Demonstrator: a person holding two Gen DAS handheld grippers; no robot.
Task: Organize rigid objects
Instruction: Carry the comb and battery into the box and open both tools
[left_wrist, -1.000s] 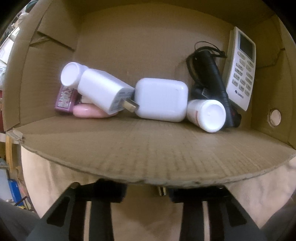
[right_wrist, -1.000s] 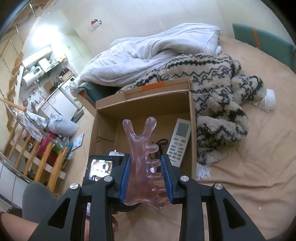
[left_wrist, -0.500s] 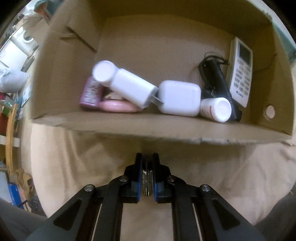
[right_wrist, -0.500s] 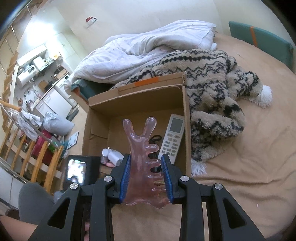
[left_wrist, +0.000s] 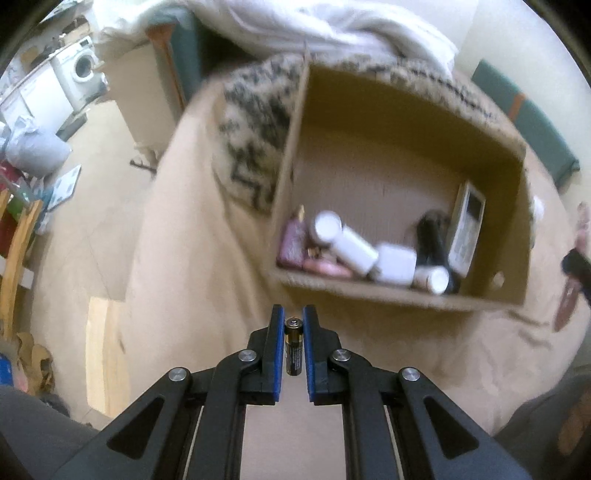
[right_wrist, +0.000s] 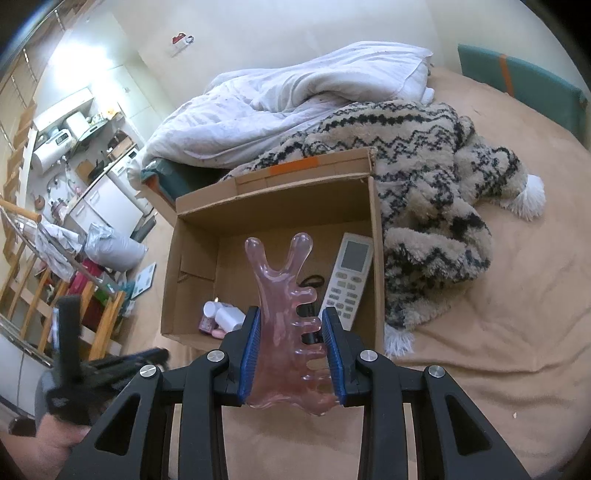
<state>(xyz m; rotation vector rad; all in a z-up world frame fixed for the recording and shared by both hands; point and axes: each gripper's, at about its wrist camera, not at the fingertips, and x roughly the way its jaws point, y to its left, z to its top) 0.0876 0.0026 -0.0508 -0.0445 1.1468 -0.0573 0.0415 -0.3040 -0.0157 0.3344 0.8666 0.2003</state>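
**A:** So which hand is better placed for the cardboard box (right_wrist: 273, 206)?

**B:** Either could go, I'd judge. The left gripper (left_wrist: 293, 325) has its jaws shut on a small battery (left_wrist: 294, 345), which stands between the blue pads with its long axis running along the fingers, cap end forward. In the left wrist view the box lies ahead and to the right of those jaws, open side up, its near wall just beyond the fingertips.

**A:** And the right?

**B:** The right gripper (right_wrist: 291, 332) has its jaws at a narrow gap, clamped on a pink comb-shaped massager (right_wrist: 288, 306). Its forked end points forward, toothed edge to the right. From that camera the box sits straight ahead, past the fork.

**A:** What is already in the box?

**B:** Along the near wall, a white remote control (right_wrist: 347, 277) leaning at the right side, a black flashlight (left_wrist: 430, 236) beside it, a white charger (left_wrist: 397, 264), white bottles (left_wrist: 354, 247) and some pink items at the left. The box rests on the bed (right_wrist: 498, 332), touching the patterned blanket (right_wrist: 424, 162).

**A:** So the coming move?

**B:** Probably carry the battery forward and right over the near wall, then let go; the free floor lies toward the box's far side.
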